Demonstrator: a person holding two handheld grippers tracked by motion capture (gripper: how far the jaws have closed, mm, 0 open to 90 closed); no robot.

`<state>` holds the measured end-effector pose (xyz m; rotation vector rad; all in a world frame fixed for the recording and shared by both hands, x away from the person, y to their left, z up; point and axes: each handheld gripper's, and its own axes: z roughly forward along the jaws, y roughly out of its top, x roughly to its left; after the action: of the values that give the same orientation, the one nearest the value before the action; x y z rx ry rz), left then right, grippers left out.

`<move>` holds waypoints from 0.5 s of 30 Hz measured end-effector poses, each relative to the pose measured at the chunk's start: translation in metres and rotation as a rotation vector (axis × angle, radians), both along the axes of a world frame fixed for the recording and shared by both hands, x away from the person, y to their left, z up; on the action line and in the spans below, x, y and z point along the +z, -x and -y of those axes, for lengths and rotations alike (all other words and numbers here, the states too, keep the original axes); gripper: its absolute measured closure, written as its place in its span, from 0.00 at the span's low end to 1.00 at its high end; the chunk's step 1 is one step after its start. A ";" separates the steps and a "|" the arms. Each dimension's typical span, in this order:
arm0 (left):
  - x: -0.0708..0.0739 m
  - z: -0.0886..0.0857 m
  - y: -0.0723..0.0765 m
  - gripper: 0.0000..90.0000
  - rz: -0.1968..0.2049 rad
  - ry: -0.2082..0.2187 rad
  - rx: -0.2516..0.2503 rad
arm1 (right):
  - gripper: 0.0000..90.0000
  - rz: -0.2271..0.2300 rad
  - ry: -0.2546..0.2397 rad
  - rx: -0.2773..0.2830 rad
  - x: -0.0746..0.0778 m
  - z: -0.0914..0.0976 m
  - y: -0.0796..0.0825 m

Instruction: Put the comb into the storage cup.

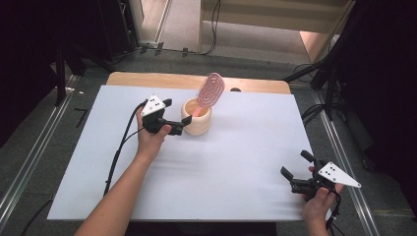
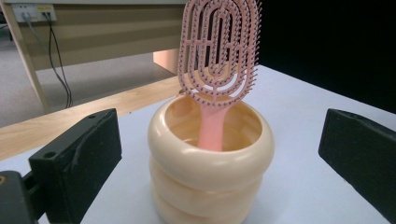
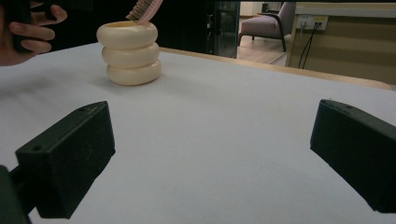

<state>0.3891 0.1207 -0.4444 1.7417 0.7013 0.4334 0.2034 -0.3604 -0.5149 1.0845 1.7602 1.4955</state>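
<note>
1. Reading the step as release and back-off: pink hairbrush (image 1: 210, 91) stands handle-down in the cream ribbed holder (image 1: 197, 118), brush head leaning out over the rim toward the far right in the high view.
2. Left tool (image 1: 178, 118) sits just beside the holder's left side, jaws spread wide. In the left gripper view both jaws flank the holder with clear gaps on each side, nothing pressed between them, so it holds nothing.
3. Right tool (image 1: 293, 164) is parked near the front right corner of the desk (image 1: 246, 147), well apart from the holder. Jaws wide open, only bare desk between them in the right gripper view.
4. Holder location: far-centre of the white desk, upright, three stacked rings visible from the right gripper view. Brush handle rests inside against the far inner wall; where its tip sits at the bottom is hidden.
5. Judgement: placement looks done and the brush looks stable on its own, though top-heavy with the lean.
6. Next move calls for pulling the left tool straight back from the holder, keeping the jaws wide so neither pad clips the rim or the brush head.
7. Risk: a sideways sweep could nudge the holder and tip the brush out.
</note>
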 end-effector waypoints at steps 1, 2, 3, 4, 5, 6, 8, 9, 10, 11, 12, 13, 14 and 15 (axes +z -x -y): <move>0.000 -0.002 0.002 0.00 0.003 0.000 0.001 | 0.00 0.000 0.000 0.000 0.000 0.000 0.000; 0.000 -0.004 0.003 0.00 0.005 -0.003 0.002 | 0.00 0.000 0.000 0.000 0.000 0.000 0.000; 0.000 -0.006 0.005 0.00 0.007 -0.005 0.006 | 0.00 0.000 0.000 -0.001 0.000 0.000 0.000; 0.001 -0.009 0.007 0.00 0.011 -0.009 0.007 | 0.00 0.000 0.000 0.000 0.000 0.000 0.000; 0.001 -0.010 0.008 0.00 0.012 -0.008 0.008 | 0.00 -0.001 0.001 -0.001 0.000 0.000 0.000; 0.001 -0.014 0.011 0.00 0.017 -0.001 0.010 | 0.00 0.000 0.002 -0.001 0.000 0.000 0.000; 0.002 -0.018 0.015 0.00 0.023 -0.001 0.015 | 0.00 -0.001 0.000 -0.001 0.000 0.000 0.000; 0.002 -0.021 0.016 0.00 0.028 -0.001 0.017 | 0.00 -0.001 0.001 -0.002 0.000 0.000 0.000; 0.002 -0.023 0.018 0.00 0.032 -0.004 0.018 | 0.00 -0.001 0.001 -0.002 0.000 0.000 0.000; 0.002 -0.026 0.020 0.00 0.035 -0.009 0.021 | 0.00 -0.001 0.001 -0.002 0.000 0.000 0.000; 0.002 -0.029 0.023 0.00 0.039 -0.015 0.028 | 0.00 -0.001 0.001 -0.002 0.000 0.000 0.000; 0.002 -0.032 0.024 0.00 0.041 -0.016 0.029 | 0.00 -0.002 0.001 -0.002 0.000 0.000 0.000; 0.001 -0.035 0.026 0.00 0.040 -0.011 0.034 | 0.00 -0.002 0.001 -0.002 0.000 0.000 0.000; 0.001 -0.038 0.027 0.00 0.042 -0.012 0.037 | 0.00 -0.002 0.001 -0.003 0.000 -0.001 0.000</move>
<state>0.3619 0.1583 -0.4430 1.7284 0.7028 0.4992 0.2034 -0.3599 -0.5150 1.0878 1.7596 1.4925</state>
